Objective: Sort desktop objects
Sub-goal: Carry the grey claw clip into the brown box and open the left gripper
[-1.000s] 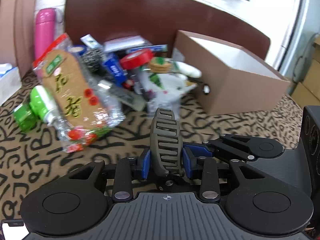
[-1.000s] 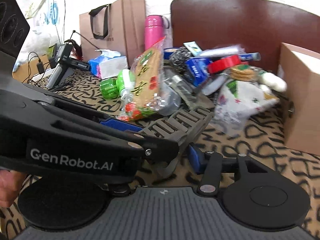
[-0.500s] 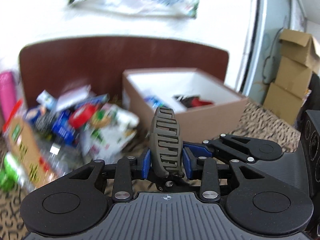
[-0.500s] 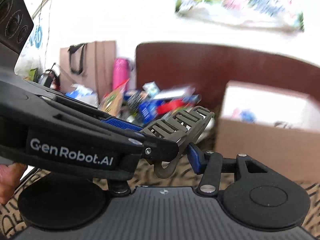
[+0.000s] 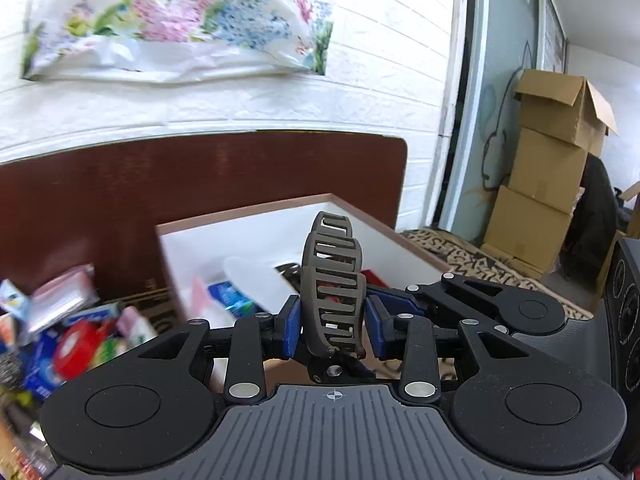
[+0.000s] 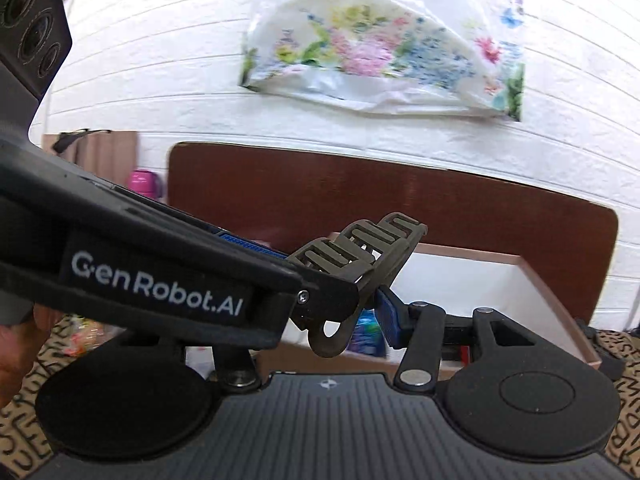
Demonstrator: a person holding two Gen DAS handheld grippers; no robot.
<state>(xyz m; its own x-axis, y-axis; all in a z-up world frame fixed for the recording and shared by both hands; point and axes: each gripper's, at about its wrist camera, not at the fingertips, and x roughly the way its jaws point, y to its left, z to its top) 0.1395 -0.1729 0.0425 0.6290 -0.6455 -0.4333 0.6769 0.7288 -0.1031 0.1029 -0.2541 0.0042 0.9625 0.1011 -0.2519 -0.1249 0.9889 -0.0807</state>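
Sorting is partly done: several items, blurred, are seen inside the brown cardboard box with white lining (image 5: 384,236); a jumbled pile of packets and tape (image 5: 72,332) is left at near left. A grey ribbed hair claw clip (image 5: 332,288) is clamped in the left gripper (image 5: 332,324); whether the right gripper (image 6: 360,312) is pressing it too cannot be told.

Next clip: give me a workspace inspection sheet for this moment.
Surface: patterned tablecloth, mostly hidden.
Job's things: brown box, open, white inside, several items in it; grey ribbed piece held up in front of it.
Clutter: blurred pile left of the box; pink bottle further back.
Grippers: left gripper pads clamp the ribbed piece; right gripper half hidden, grip unclear.
Cables: dark line by the door, possibly a cable.
Surroundings: white brick wall, floral bag, stacked cartons.
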